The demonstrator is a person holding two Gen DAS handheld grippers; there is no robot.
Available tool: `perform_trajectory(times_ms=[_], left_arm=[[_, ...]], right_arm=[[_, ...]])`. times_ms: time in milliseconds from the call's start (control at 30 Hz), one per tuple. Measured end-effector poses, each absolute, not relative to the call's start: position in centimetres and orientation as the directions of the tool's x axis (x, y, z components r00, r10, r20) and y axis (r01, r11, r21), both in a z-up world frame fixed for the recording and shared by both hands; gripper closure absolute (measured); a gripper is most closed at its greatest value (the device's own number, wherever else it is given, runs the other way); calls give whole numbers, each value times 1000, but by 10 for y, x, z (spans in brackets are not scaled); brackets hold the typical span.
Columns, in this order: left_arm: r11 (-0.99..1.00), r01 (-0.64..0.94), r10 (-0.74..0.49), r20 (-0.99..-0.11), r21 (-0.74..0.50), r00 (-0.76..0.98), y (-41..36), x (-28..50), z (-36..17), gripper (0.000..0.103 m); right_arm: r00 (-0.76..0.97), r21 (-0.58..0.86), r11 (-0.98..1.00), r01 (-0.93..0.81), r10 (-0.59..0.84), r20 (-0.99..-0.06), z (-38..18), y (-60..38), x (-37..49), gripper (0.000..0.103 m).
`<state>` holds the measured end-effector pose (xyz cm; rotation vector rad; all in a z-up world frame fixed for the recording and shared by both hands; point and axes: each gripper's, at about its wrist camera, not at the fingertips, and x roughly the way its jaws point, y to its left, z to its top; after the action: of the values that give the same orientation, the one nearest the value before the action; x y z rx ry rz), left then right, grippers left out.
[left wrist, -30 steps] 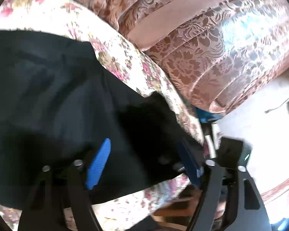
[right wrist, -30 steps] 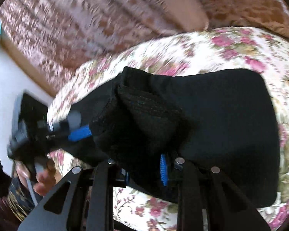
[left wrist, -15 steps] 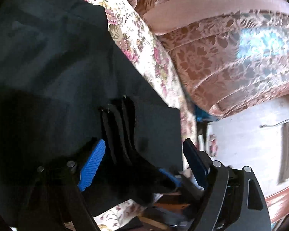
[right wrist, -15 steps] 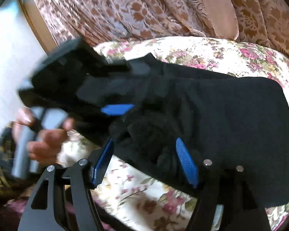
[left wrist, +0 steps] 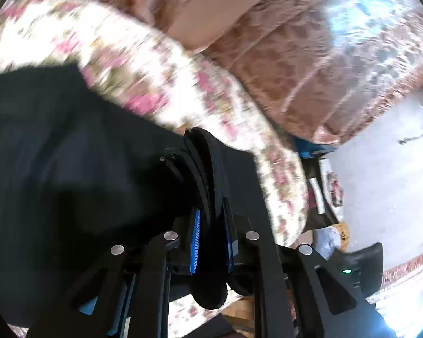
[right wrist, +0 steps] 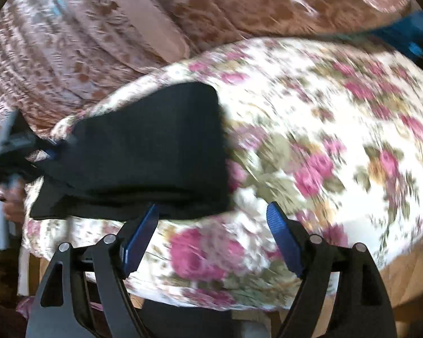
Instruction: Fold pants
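Black pants (right wrist: 143, 152) lie folded on the floral bed (right wrist: 338, 140). Left tongs (left wrist: 210, 242) are clamped on the stacked pants edges; right tongs (right wrist: 211, 236) are spread wide, holding nothing, just beside the fold.

Black pants (right wrist: 155, 146), rose-print cloth (right wrist: 324, 140).

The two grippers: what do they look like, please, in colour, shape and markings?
Both look alike. The left gripper and the right gripper have black linkage arms with cut-out openings and round silver rivets at the joints. Their jaws carry flat blue pads with fine ribs. In the left wrist view, a small green light glows on a black housing. No cables or sleeves show.
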<state>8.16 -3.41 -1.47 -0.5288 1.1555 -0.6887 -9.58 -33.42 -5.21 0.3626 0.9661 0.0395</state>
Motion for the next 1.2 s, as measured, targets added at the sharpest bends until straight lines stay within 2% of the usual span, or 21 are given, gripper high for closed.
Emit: perform_trajectory(times_ms=[200, 267, 333, 400, 433, 600, 667, 700, 800, 867, 1000, 1100, 1200], left_arm=[[624, 336, -781, -563, -705, 271, -55, 89, 34, 90], [615, 357, -789, -550, -703, 275, -60, 92, 42, 90], [608, 377, -794, -539, -698, 282, -61, 94, 48, 90], [623, 387, -783, -545, -680, 301, -57, 94, 47, 91], [642, 386, -766, -560, -662, 314, -51, 93, 42, 91], [755, 298, -656, -687, -584, 313, -17, 91, -19, 93], [807, 247, -590, -753, -537, 291, -2, 87, -54, 94], [815, 226, -579, -767, -534, 277, 3, 85, -68, 94], [790, 220, -613, -728, -573, 307, 18, 77, -87, 94], [782, 224, -623, -710, -582, 328, 19, 74, -86, 94], [803, 282, -596, -710, -525, 374, 11, 69, -76, 94], [814, 322, -580, -709, -484, 400, 5, 63, -65, 94], [822, 367, -566, -704, -436, 430, 1, 58, -52, 94]], right_arm=[[583, 319, 935, 153, 174, -793, -66, -323, -79, 25], [591, 298, 941, 158, 152, -792, -67, -320, -71, 29], [590, 281, 945, 171, 130, -797, -69, -318, -66, 47], [585, 257, 949, 185, 104, -804, -71, -319, -65, 59], [584, 265, 945, 189, 109, -805, -73, -321, -66, 59], [561, 280, 944, 175, 138, -816, -82, -324, -66, 58], [544, 289, 946, 146, 167, -822, -82, -323, -65, 51], [523, 286, 951, 119, 185, -832, -80, -323, -64, 44], [472, 261, 964, 44, 211, -856, -71, -326, -68, 35], [463, 278, 960, 17, 239, -853, -62, -332, -72, 35], [542, 324, 946, 0, 273, -795, -28, -340, -63, 35], [604, 379, 925, -24, 315, -732, -11, -331, -35, 39], [631, 386, 922, -25, 314, -709, -10, -317, 6, 45]])
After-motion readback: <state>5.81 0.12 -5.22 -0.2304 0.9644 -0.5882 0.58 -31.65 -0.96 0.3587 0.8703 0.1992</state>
